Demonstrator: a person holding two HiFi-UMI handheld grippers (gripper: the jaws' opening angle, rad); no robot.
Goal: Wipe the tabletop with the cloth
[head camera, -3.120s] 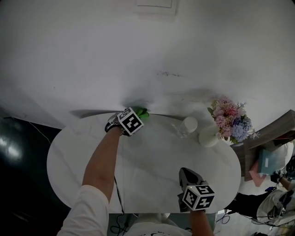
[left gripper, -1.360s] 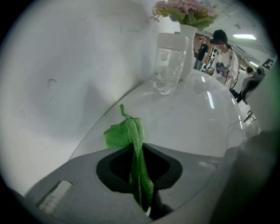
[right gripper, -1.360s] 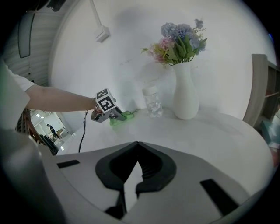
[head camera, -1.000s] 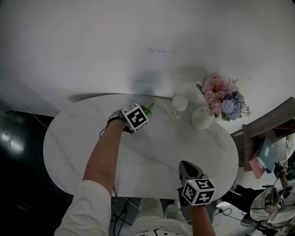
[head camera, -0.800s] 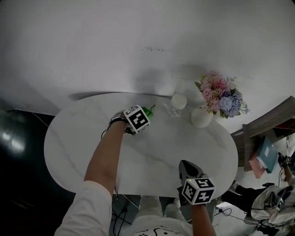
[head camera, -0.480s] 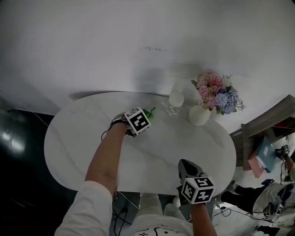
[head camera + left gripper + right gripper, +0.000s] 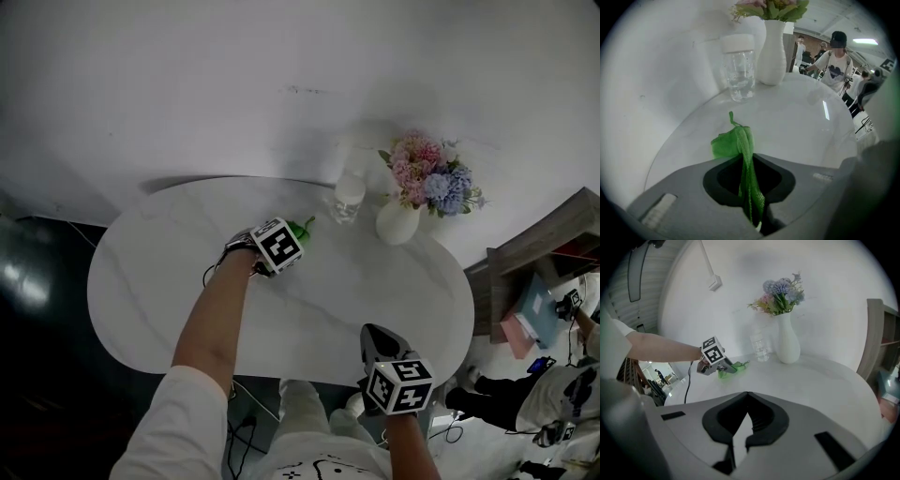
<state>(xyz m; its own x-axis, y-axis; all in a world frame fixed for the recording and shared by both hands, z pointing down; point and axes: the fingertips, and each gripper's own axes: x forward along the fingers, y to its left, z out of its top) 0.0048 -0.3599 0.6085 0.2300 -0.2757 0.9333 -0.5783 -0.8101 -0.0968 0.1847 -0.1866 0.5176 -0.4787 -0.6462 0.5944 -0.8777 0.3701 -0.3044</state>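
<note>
The green cloth (image 7: 300,227) is bunched between the jaws of my left gripper (image 7: 292,233), which is shut on it over the far middle of the white oval tabletop (image 7: 159,281). In the left gripper view the cloth (image 7: 740,145) hangs out past the jaws of the left gripper (image 7: 749,187) and its free end lies on the tabletop (image 7: 806,126). My right gripper (image 7: 373,336) hovers at the table's near edge, shut and holding nothing. From the right gripper (image 7: 746,418) view, the left gripper (image 7: 723,365) and cloth (image 7: 734,367) lie ahead to the left.
A clear lidded jar (image 7: 347,199) and a white vase of flowers (image 7: 397,217) stand at the table's far right, close to the cloth; the jar (image 7: 739,70) is just beyond it. A wooden shelf (image 7: 539,267) stands right of the table. People (image 7: 836,63) stand in the background.
The left gripper has drawn the cloth from the table's far edge in toward the middle. Over the last second it barely moved; the head view shifted. The right gripper stayed put.
</note>
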